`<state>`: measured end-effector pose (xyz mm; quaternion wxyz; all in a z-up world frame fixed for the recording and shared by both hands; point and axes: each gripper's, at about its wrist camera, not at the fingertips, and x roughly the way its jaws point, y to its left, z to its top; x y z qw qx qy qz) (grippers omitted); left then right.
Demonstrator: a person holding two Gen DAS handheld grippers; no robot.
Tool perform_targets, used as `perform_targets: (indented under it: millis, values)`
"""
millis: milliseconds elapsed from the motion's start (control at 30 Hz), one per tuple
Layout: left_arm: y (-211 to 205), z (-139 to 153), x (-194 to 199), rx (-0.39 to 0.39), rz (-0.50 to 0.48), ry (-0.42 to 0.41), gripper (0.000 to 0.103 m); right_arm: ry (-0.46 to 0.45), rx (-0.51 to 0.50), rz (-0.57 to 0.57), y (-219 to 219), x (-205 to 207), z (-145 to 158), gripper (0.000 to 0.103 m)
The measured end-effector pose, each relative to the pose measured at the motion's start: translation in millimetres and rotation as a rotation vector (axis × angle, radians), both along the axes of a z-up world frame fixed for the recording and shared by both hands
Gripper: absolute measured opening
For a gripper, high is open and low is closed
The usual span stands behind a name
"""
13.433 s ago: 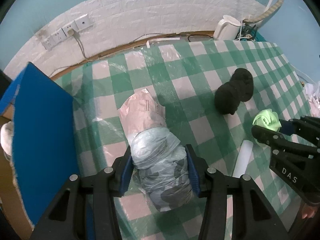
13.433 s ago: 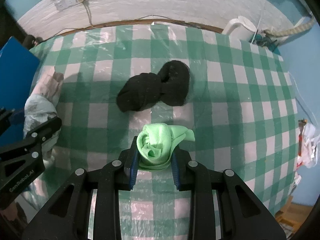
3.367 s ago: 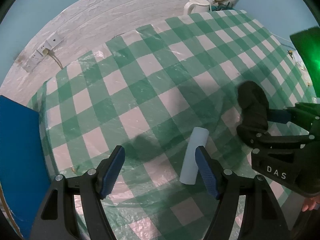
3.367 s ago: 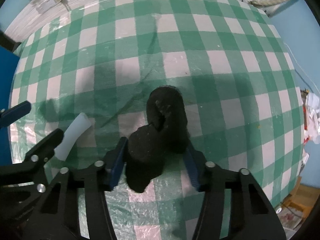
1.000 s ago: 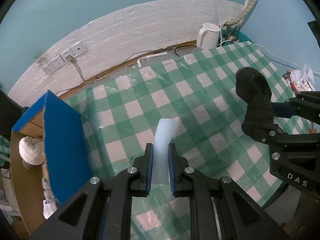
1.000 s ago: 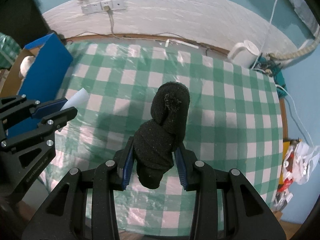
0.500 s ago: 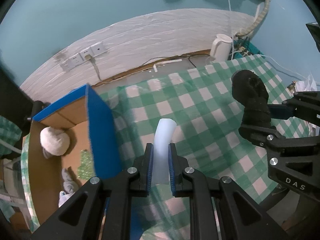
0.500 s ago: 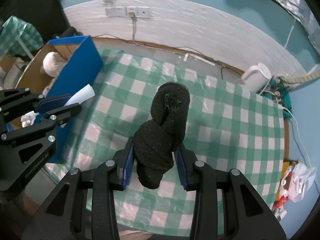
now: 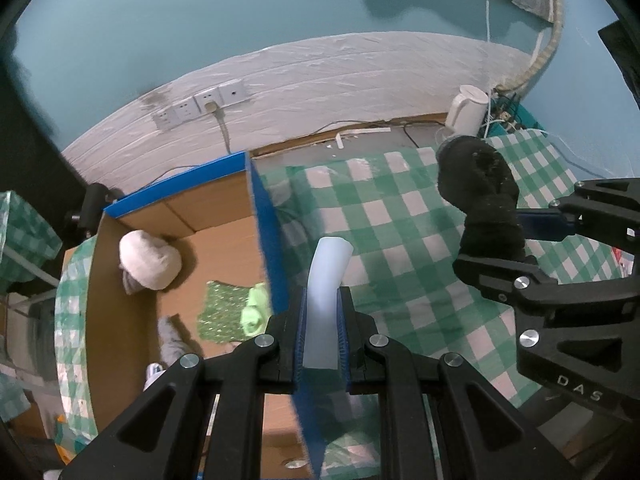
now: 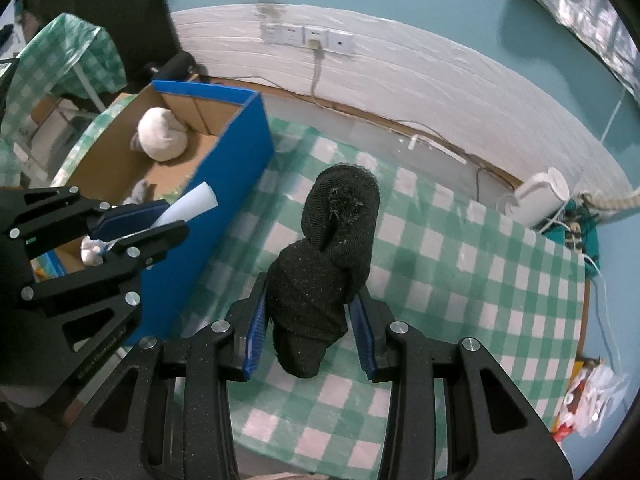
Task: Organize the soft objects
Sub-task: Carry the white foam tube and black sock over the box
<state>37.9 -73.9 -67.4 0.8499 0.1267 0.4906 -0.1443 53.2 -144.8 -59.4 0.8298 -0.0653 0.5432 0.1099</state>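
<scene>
My left gripper (image 9: 322, 332) is shut on a white foam roll (image 9: 327, 280) and holds it in the air right over the blue wall of the cardboard box (image 9: 262, 240). In the right wrist view the left gripper (image 10: 132, 224) and the roll (image 10: 188, 204) show at the left, above the box (image 10: 236, 168). My right gripper (image 10: 310, 320) is shut on a black rolled sock bundle (image 10: 328, 248), held high above the green checked table (image 10: 480, 280). The bundle (image 9: 484, 208) and the right gripper (image 9: 520, 240) show at the right of the left wrist view.
In the box lie a white cloth ball (image 9: 150, 258), a green cloth (image 9: 254, 312), a glittery green piece (image 9: 220, 312) and grey items (image 9: 172, 340). A white kettle (image 9: 468, 110) and cables sit at the table's far right. Wall sockets (image 9: 200, 106) are behind.
Both grippers have moved left toward the box with their loads. The box's inside has come further into view under the left gripper.
</scene>
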Motion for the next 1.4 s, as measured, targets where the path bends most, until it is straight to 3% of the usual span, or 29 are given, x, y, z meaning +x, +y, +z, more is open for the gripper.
perform_targets:
  millis: [767,1167,1333,1400]
  values:
    - [111,-6,2,-0.015,0.183,-0.002,0.014,0.009,-0.003,0.149,110,25,-4,0.037]
    - [146,-17,0,-0.017,0.246,0.029,0.014,0.047,0.018,0.194,142,33,-21,0.037]
    - [151,-20,0,-0.016,0.257,0.035,0.016,0.048,0.029,0.208,153,35,-23,0.04]
    - [153,-21,0,-0.012,0.266,0.04,0.024,0.046,0.022,0.204,156,36,-23,0.043]
